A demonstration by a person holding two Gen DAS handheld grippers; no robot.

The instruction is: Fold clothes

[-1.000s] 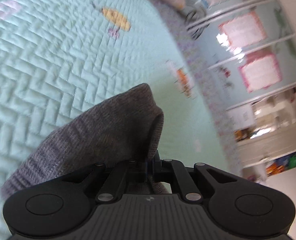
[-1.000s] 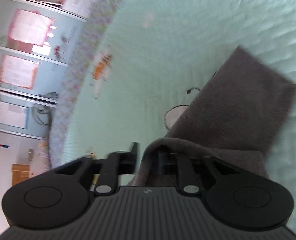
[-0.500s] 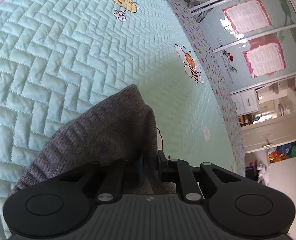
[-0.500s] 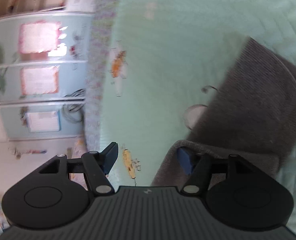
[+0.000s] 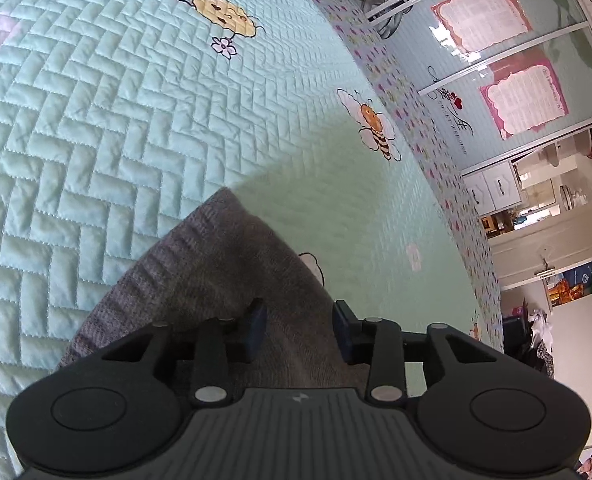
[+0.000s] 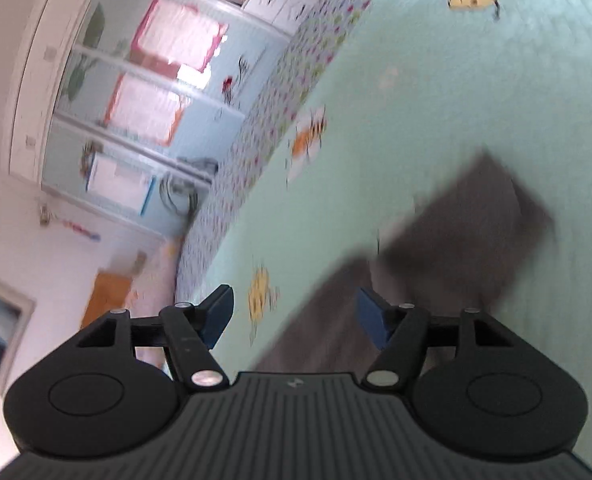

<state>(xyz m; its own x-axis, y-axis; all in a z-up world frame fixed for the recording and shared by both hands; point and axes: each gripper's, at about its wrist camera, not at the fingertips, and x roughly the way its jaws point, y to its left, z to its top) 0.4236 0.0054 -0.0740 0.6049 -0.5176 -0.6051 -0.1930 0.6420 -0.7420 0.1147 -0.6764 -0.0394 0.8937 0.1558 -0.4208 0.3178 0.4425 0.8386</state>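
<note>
A grey knitted garment (image 5: 216, 280) lies flat on a mint quilted bedspread (image 5: 96, 120). My left gripper (image 5: 298, 326) is open just above it, with grey cloth lying between the blue pads, not pinched. In the blurred right wrist view the same grey garment (image 6: 456, 232) lies folded over on the bedspread (image 6: 436, 80). My right gripper (image 6: 294, 318) is wide open and empty, over the garment's near edge.
The bedspread has bee (image 5: 374, 124) and beehive (image 5: 224, 16) patches and a floral border (image 5: 436, 152) along the bed's edge. Beyond the edge are a pale blue wardrobe with pink posters (image 5: 520, 96) and a doorway (image 5: 548, 248).
Both grippers let go of the grey garment: the right opened first, then the left. The garment dropped flat on the bed. The right gripper swung away fast and its view blurred.
</note>
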